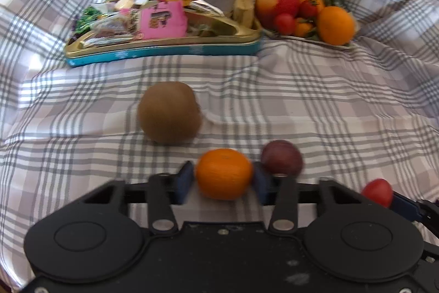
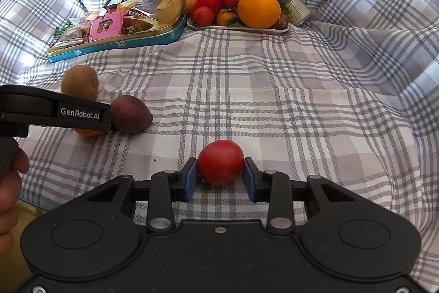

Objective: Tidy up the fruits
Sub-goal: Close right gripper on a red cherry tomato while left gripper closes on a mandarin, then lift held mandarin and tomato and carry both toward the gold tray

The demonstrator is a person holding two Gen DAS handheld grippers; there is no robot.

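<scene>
In the left wrist view my left gripper point(image 1: 223, 179) is shut on a small orange mandarin point(image 1: 224, 173), blue pads pressing both its sides, low over the checked cloth. A brown kiwi point(image 1: 169, 116) lies just beyond it and a dark plum point(image 1: 281, 161) close to its right. In the right wrist view my right gripper point(image 2: 220, 172) is shut on a red tomato point(image 2: 220, 161) near the cloth. That view also shows the kiwi point(image 2: 79, 85) and the plum point(image 2: 131, 114) at the left, beside the left gripper's black finger.
A white plate point(image 2: 247, 29) at the back holds an apple, a big orange, tomatoes and mandarins. A teal tin point(image 2: 123, 44) of snack packets stands left of it, a green can point(image 2: 292, 4) lies to its right. Folded cloth rises all around. A hand point(image 2: 8, 183) shows at the left edge.
</scene>
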